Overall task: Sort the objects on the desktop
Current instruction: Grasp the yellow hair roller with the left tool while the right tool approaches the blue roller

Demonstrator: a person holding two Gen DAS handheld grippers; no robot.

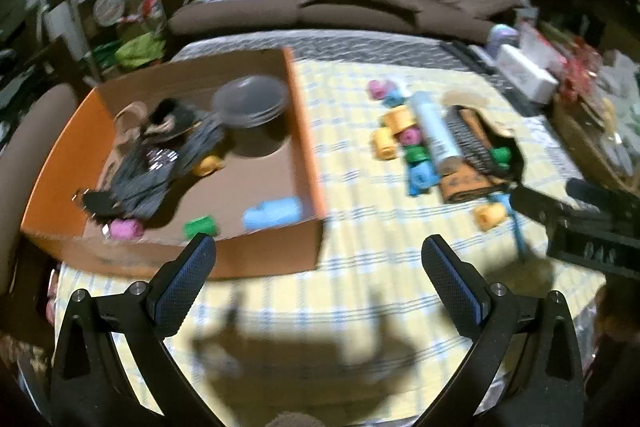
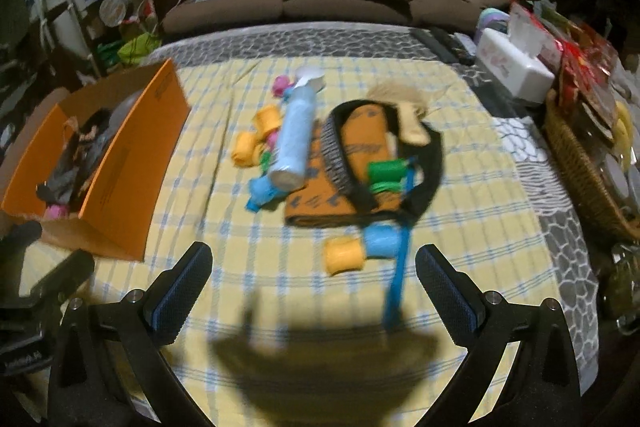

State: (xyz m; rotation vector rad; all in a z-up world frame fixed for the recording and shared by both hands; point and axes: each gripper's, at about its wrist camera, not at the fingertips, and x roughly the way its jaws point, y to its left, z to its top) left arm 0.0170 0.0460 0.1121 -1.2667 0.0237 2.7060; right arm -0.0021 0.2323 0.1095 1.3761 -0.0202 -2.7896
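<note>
Now both tongs hang above the near edge of the checked cloth [image 2: 460, 131] that covers the table, and nothing is between their fingers. The left gripper [image 1: 318, 267] is spread wide and released, just before the near wall of the cardboard box [image 1: 308, 131], which stands at the left edge of the cloth. Inside the box lie a grey round lid [image 1: 251, 103], a dark bundle of cloth [image 1: 160, 163] and some small rolls: pink [image 1: 126, 229], green [image 1: 201, 225] and blue [image 1: 273, 213].

The right gripper [image 2: 314, 265] is released too, its fingers far apart. Beyond it, in the middle of the cloth, lies the unsorted heap: a light blue tube [image 2: 294, 139], an orange folded cloth [image 2: 320, 205], a black strap [image 2: 430, 163], and yellow rolls [image 2: 343, 255]. A blue stick [image 2: 396, 279] reaches toward the near edge, between the right fingers.
</note>
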